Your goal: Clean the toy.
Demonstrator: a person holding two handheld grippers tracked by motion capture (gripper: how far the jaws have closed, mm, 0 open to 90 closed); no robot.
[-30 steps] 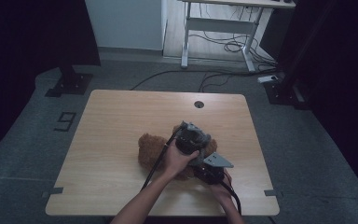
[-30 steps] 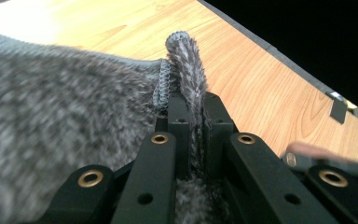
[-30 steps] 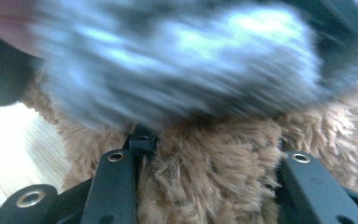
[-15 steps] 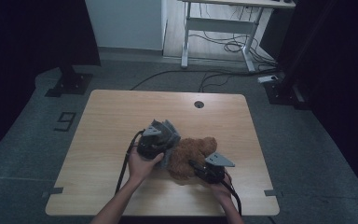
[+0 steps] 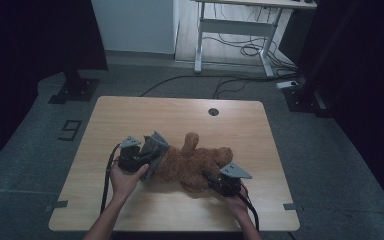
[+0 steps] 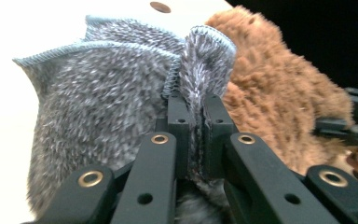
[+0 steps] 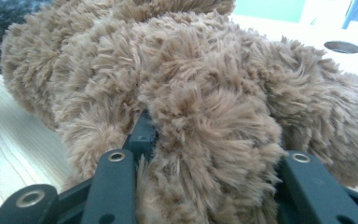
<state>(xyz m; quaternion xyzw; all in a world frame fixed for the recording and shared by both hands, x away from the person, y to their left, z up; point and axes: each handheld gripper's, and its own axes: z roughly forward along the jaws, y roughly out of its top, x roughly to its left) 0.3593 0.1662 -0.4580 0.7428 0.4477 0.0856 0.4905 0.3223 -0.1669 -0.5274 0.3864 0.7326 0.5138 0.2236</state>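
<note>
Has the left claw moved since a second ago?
Yes. The left claw, shut on the grey cloth, has swept left across the table, away from the cable hole; the teddy bear lies uncovered.

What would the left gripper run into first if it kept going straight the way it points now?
Likely the brown teddy bear. The left gripper, shut on the grey cloth, points toward the bear lying just beyond the cloth, though the gap is hard to judge.

The brown plush bear (image 5: 197, 165) lies across the middle of the table (image 5: 180, 115) toward its near edge, with the grey cloth (image 5: 155, 150) bunched against its left end, barring passage there. The far half, around the round hole (image 5: 213, 111), and both near corners lie bare.
</note>
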